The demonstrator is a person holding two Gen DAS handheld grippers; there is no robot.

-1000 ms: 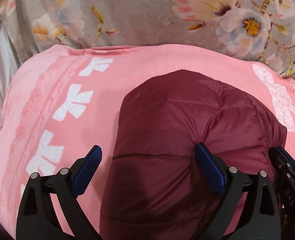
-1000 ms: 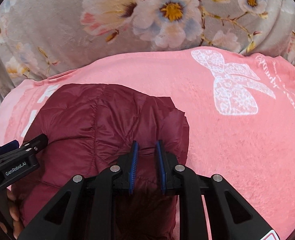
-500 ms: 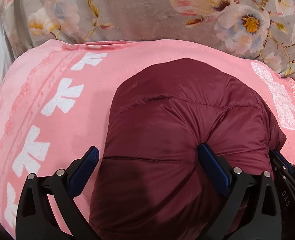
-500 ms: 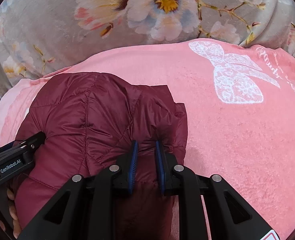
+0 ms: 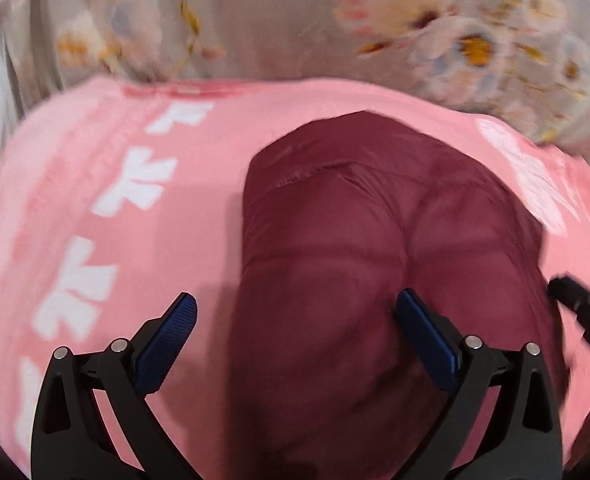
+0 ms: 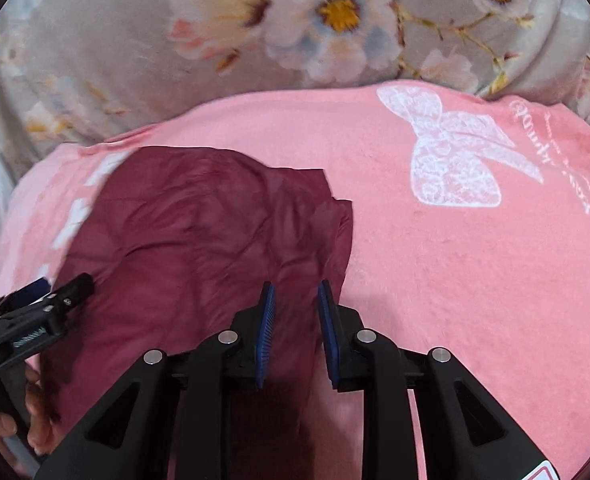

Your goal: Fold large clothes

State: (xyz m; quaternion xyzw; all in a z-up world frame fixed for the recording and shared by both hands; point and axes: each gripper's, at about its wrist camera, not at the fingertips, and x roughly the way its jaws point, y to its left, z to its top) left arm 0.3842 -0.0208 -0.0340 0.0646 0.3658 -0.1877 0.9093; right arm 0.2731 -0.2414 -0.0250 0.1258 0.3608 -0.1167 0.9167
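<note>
Fingers of the right gripper [image 6: 294, 334] are parting, loosening their pinch on the maroon jacket [image 6: 199, 248]; left gripper [image 5: 297, 340] gapes wide. Bundle lies at six o'clock on the pink blanket [image 6: 435, 280], bulkier than a second ago: fold nearly released.

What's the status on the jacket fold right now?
Left hand-held gripper wide open over the maroon jacket. Right hand-held gripper opening, jacket fabric between its pads. Jacket bunched on pink blanket. Nothing in the way.
</note>
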